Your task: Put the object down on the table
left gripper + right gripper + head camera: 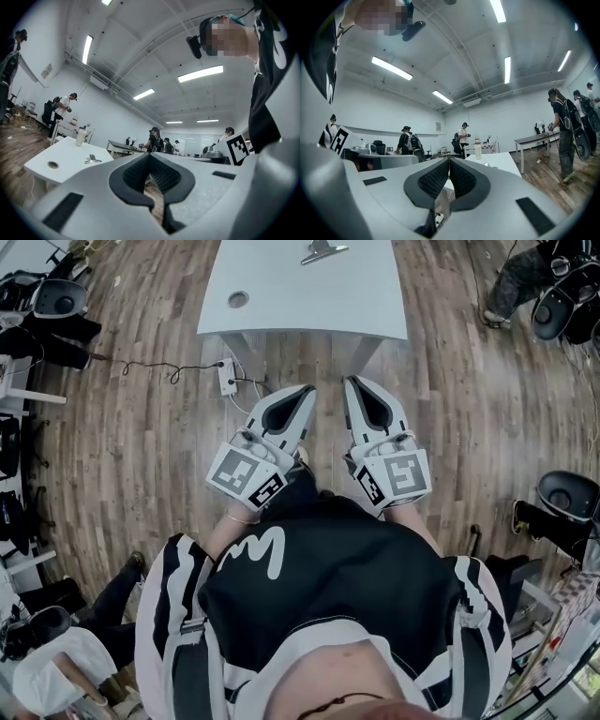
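Note:
A small metal clip (322, 251) lies on the white table (300, 296) at its far edge; it also shows in the left gripper view as the clip (93, 160) on the table (63, 157). My left gripper (306, 390) and right gripper (351, 382) are held side by side close to my body, over the floor short of the table's near edge. Both point at the table. The left gripper (150, 157) is shut with nothing between its pads. The right gripper (449, 161) is shut and empty too.
A round cable hole (238, 299) sits in the table's left part. A bottle (80, 137) stands at the table's far end. A power strip (228, 377) with a cable lies on the wooden floor under the table's near edge. Chairs and people are around the room.

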The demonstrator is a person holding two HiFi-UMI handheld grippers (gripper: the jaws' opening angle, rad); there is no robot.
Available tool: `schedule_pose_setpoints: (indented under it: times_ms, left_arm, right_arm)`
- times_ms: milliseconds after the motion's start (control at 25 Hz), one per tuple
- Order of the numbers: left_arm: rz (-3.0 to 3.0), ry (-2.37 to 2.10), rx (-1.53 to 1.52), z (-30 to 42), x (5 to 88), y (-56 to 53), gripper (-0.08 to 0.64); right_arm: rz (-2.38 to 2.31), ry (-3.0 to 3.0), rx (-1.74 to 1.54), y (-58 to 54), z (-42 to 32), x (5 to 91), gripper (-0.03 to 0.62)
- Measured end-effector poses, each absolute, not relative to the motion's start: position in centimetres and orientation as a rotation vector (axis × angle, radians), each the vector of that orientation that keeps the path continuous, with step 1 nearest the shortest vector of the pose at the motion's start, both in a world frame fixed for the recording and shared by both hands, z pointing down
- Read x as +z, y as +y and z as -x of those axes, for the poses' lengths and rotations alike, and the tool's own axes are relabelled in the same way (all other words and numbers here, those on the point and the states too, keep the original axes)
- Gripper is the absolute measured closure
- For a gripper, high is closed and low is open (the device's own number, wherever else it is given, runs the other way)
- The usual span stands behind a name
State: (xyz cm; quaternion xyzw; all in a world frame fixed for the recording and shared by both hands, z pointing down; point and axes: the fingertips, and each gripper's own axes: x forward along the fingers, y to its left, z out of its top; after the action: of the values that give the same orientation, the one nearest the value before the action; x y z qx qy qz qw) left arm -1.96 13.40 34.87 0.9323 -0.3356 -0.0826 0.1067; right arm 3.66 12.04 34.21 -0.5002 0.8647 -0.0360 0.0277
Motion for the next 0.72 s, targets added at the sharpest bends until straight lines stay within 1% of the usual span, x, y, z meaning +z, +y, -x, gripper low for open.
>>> schedule_pose_setpoints:
  times_ms: [320,720]
  left_arm:
    - [-2.739,-1.024,-0.253,-0.4,34.6,19.0,0.557]
    - [-2.780,-0.993,-0.255,0.7,32.8,18.8,0.555]
  right_arm:
    - [1.544,2.673,-0.097,16.9,-6.5,33.9,0.572]
    - [1.563,2.647,-0.022,17.0,-5.0,31.7,0.575]
